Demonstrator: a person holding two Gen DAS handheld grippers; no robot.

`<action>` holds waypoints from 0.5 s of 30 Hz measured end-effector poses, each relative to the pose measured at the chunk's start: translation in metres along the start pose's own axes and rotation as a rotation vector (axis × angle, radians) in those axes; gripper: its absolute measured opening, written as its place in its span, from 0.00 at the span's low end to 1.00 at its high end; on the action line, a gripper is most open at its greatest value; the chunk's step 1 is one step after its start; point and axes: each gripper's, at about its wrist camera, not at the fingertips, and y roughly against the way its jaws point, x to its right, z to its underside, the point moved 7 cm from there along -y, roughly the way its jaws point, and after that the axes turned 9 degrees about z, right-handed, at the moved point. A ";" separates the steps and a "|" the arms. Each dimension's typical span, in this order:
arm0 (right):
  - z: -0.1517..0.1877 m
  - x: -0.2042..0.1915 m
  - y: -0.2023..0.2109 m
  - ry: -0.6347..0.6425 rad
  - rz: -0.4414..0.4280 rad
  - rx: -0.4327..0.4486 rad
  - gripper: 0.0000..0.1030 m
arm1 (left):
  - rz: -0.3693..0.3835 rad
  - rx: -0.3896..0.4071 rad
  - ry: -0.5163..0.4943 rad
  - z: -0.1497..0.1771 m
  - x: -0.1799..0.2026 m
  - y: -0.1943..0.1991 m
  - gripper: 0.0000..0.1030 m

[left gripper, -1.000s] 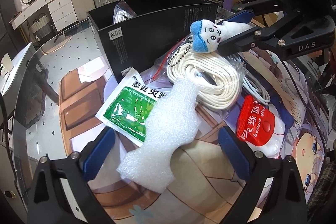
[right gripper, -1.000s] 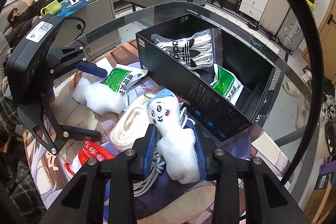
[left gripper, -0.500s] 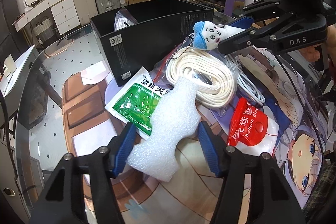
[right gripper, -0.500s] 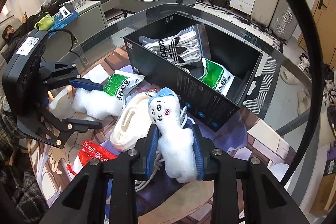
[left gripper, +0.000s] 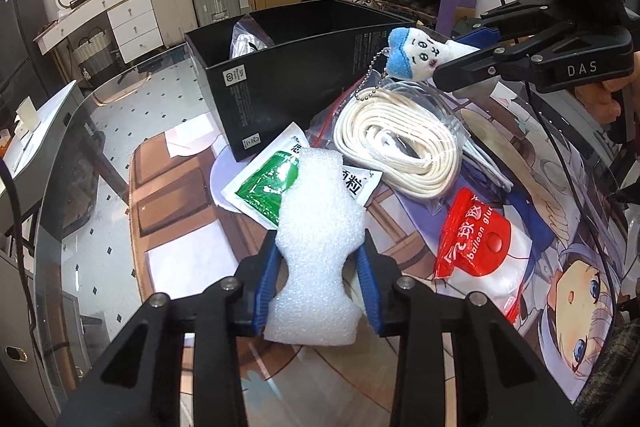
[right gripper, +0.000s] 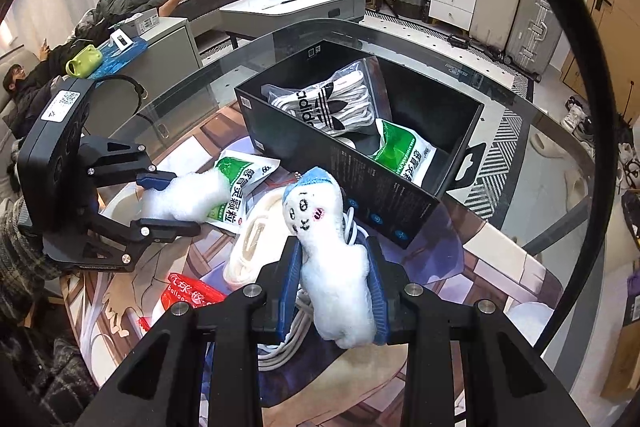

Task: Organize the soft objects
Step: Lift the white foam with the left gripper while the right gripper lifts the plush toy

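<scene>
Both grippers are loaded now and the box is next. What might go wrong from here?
1. The left gripper squeezes the white foam block at its narrow waist; it may slip or tear when lifted.
2. The ball chain dangling from the white plush toy with the blue cap, held by the right gripper, could snag the black box rim.

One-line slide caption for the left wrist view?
Left gripper squeezes white foam piece over the mat; right gripper holds plush toy beside black box.
</scene>
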 end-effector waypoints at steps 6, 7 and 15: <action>0.004 0.006 0.006 -0.047 0.007 0.015 0.31 | -0.006 -0.008 0.017 0.003 -0.001 0.003 0.34; 0.004 0.007 0.008 -0.059 0.008 0.021 0.31 | -0.007 -0.009 0.024 0.002 -0.002 0.003 0.34; 0.008 -0.002 0.015 -0.187 -0.012 0.077 0.30 | -0.035 0.028 0.083 -0.015 -0.007 0.011 0.34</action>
